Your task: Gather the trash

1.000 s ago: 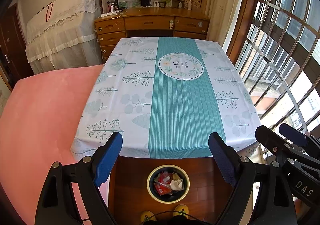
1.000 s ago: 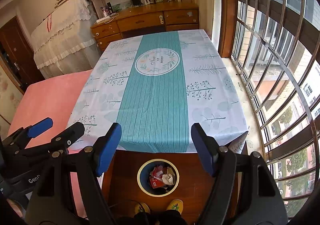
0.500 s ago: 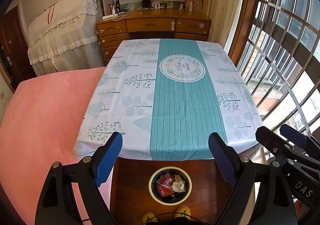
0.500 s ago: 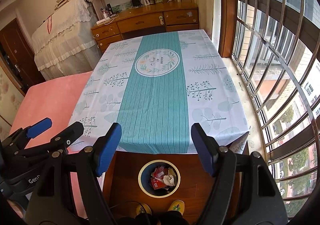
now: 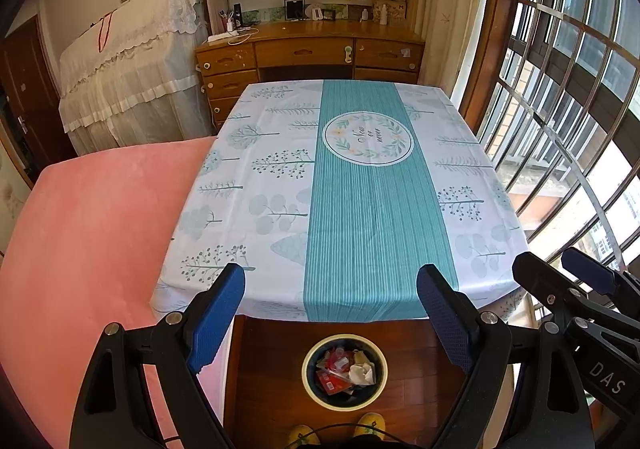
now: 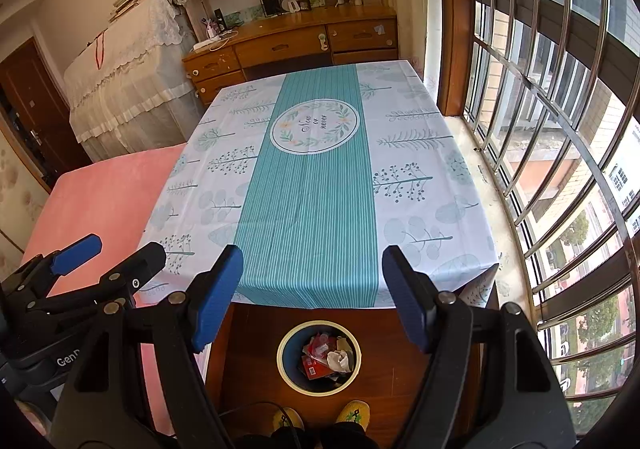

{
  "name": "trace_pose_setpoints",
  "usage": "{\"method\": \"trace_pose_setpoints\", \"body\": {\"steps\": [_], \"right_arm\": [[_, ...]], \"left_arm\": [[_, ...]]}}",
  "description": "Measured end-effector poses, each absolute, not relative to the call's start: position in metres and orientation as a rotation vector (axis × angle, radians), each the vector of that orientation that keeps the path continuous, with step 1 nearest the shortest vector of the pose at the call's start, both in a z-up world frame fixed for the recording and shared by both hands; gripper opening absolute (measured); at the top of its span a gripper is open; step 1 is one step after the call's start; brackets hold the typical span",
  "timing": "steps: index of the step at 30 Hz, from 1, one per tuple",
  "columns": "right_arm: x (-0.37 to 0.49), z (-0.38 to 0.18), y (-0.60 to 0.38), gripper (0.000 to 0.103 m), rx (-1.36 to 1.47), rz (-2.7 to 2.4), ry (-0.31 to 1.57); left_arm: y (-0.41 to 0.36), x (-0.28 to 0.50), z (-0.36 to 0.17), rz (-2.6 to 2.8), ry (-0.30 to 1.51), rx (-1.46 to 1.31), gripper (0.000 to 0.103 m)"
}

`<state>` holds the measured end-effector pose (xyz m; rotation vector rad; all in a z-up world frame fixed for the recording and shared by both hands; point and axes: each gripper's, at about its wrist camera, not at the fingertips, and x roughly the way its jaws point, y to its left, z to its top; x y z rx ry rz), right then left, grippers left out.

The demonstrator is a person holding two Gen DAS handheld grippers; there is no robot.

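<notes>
A round bin [image 5: 345, 407] with a pale rim stands on the wooden floor at the near end of the table; it also shows in the right wrist view [image 6: 319, 389]. It holds red wrappers [image 5: 331, 376] and crumpled white paper [image 5: 362, 372]. The table [image 5: 280, 185] carries a white and teal cloth with nothing on it. My left gripper [image 5: 330, 283] is open and empty, high above the table's near edge. My right gripper [image 6: 312, 265] is open and empty beside it, also seen at the right of the left wrist view [image 5: 560, 277].
A pink bed [image 5: 92, 233] lies left of the table. A wooden desk [image 5: 308, 53] with shelves stands at the far end. Barred windows [image 5: 560, 97] run along the right. Yellow slippers [image 5: 370, 423] show at the bottom.
Both grippers have drifted back and up a little, so the table and bin sit slightly lower and farther in view. Both stay open and empty.
</notes>
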<state>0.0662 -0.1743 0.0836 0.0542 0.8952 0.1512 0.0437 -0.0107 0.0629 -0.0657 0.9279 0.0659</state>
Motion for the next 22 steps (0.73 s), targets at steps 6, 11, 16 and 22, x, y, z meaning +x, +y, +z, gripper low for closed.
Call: {"method": "trace_pose_setpoints", "body": {"steps": [6,11,16,22], "right_arm": [[0.0654,0.0834,-0.1742,0.07,0.056,0.151,0.895],[0.065,0.0831,-0.1743,0.07,0.058,0.15,0.895],[0.0648,0.0829,-0.175,0.07,0.057,0.15,0.894],[0.0633,0.0824,-0.1756,0.07,0.058,0.15,0.895]], "left_arm": [[-0.0098,0.0433,0.064,0.065,0.928,-0.063,0.089],[-0.0111,0.0425,0.0643,0.064,0.925,-0.062,0.089],[-0.0078,0.0425,0.0634,0.059,0.923,-0.061,0.088],[-0.0038,0.0378,0.0627,0.06,0.923,-0.058,0.088]]}}
